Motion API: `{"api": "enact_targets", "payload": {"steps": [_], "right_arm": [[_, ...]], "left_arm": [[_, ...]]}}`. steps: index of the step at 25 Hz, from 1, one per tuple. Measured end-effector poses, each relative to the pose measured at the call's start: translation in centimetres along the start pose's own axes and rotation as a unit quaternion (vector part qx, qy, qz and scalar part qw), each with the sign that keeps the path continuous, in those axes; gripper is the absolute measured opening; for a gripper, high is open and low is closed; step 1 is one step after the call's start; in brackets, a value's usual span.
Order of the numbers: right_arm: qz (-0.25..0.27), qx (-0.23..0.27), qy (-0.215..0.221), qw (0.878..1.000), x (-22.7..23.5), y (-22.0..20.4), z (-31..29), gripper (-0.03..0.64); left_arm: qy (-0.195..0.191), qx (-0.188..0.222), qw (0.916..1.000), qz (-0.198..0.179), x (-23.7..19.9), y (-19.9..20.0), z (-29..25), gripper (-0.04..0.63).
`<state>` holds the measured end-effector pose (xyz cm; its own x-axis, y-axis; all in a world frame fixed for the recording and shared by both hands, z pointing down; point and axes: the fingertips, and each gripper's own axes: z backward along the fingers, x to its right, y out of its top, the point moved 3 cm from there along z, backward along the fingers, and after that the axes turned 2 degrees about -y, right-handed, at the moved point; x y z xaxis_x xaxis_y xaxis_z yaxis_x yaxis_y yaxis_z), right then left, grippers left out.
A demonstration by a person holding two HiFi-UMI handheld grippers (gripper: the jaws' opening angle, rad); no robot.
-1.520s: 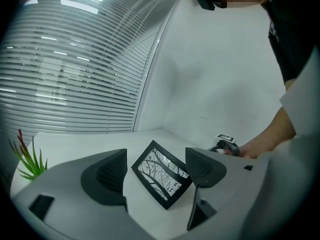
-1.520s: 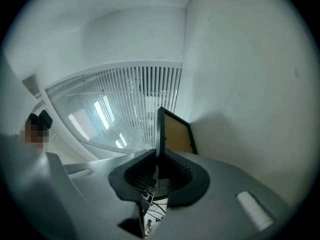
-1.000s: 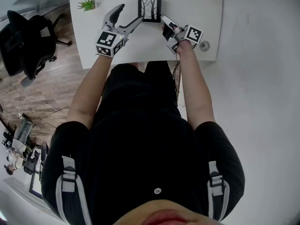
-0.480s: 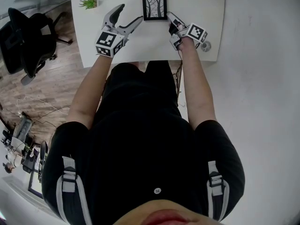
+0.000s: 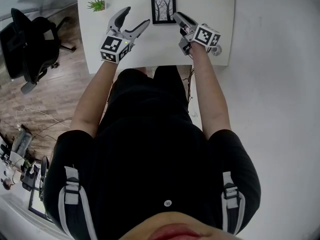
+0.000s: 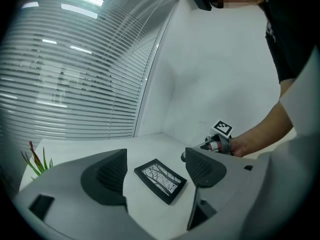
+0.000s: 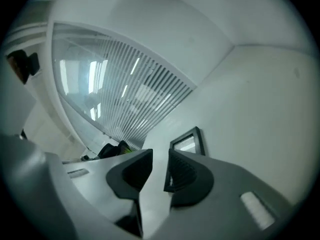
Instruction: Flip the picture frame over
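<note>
Jaws on right gripper (image 5: 178, 17) narrow, opening, empty — picture frame (image 5: 163, 9) lay flat just ahead, long axis along their reach; left gripper (image 5: 137, 16) wide, empty, slightly farther.

The widely spread fingers of the left gripper (image 5: 137, 15) have only bare white table (image 5: 210, 4) between them. The picture frame (image 5: 163, 8) lies flat just beyond and to the right of those fingertips, with a strip of open tabletop in between. The right gripper (image 5: 177, 16), its jaws opening with nothing between them, sits just beside the frame's right edge. To the right of its fingers the table is bare out to the edge. A small potted plant (image 5: 96, 5) stands well to the left of the left fingers (near the far corner). A round fitting (image 5: 216, 50) sits behind the right fingers, beside the wrist.
</note>
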<state>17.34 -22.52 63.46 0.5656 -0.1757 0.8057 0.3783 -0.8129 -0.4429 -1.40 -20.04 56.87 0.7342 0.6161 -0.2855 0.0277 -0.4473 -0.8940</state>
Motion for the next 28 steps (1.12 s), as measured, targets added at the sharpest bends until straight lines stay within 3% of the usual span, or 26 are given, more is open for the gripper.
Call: {"api": "enact_targets", "payload": {"steps": [3, 5, 9, 11, 19, 28], "right_arm": [[0.092, 0.009, 0.006, 0.996, -3.9, 1.4, 1.0, 0.115], [0.163, 0.019, 0.005, 0.986, -6.7, 2.3, 1.9, 0.116], [0.298, 0.037, 0.001, 0.954, -11.9, 3.7, 4.2, 0.116], [0.342, 0.047, 0.0, 0.938, -13.8, 4.4, 5.4, 0.114], [0.433, 0.067, 0.037, 0.898, -18.5, 5.0, 9.7, 0.073], [0.451, 0.081, 0.078, 0.885, -21.1, 5.0, 12.0, 0.011]], "left_arm": [[-0.005, 0.016, 0.9998, -0.01, 0.6, 1.9, 1.1, 0.37], [-0.009, 0.025, 0.9996, -0.013, 1.1, 3.0, 2.1, 0.37], [-0.013, 0.038, 0.9987, -0.032, 2.8, 5.2, 3.6, 0.37], [-0.015, 0.045, 0.9983, -0.035, 3.7, 6.4, 4.2, 0.368], [-0.011, 0.065, 0.9958, -0.063, 8.1, 9.0, 5.3, 0.338], [-0.003, 0.109, 0.991, -0.078, 12.2, 12.0, 6.6, 0.16]]}}
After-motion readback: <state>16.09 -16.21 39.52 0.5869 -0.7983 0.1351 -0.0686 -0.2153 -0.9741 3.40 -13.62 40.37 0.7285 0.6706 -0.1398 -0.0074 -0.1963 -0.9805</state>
